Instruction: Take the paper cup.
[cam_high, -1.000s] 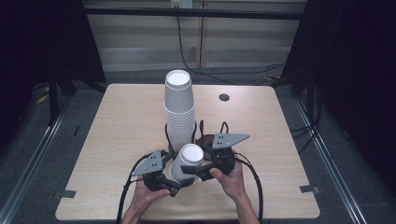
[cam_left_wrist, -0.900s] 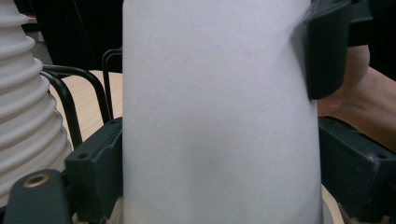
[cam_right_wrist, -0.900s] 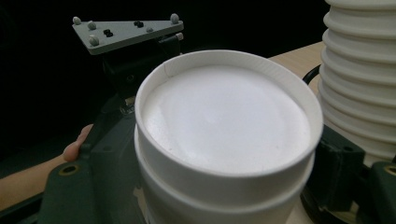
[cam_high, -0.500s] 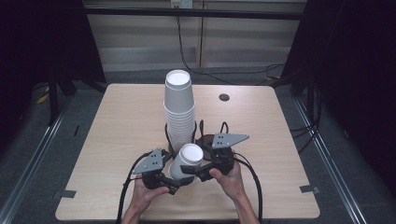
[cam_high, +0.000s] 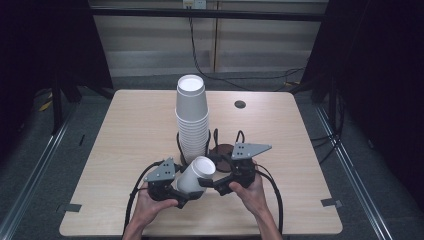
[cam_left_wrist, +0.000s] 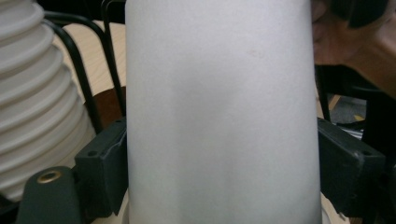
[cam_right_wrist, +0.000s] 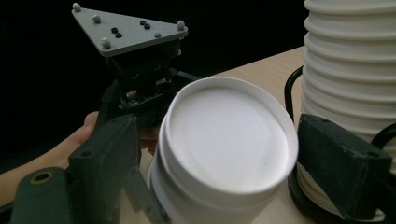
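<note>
A tall stack of upturned white paper cups (cam_high: 191, 115) stands in a black wire holder (cam_high: 179, 142) at the table's middle. In front of it a single white cup (cam_high: 197, 172) lies tilted, base up and to the right. My left gripper (cam_high: 182, 190) is shut on that cup's side wall (cam_left_wrist: 219, 93), with a jaw pressed against each flank. My right gripper (cam_high: 215, 182) faces the cup's base (cam_right_wrist: 229, 135). Its jaws stand on either side of the base, with a gap showing at one jaw, so it is open. The stack (cam_right_wrist: 350, 60) rises just beyond the right gripper.
A dark round hole (cam_high: 240, 104) sits in the wooden table (cam_high: 125, 135) at the back right. A brown disc (cam_high: 222, 150) lies beside the wire holder. Cables trail from both grippers toward the front edge. Dark floor surrounds the table.
The held cup and both grippers have shifted slightly toward the front left. The grips look the same.
</note>
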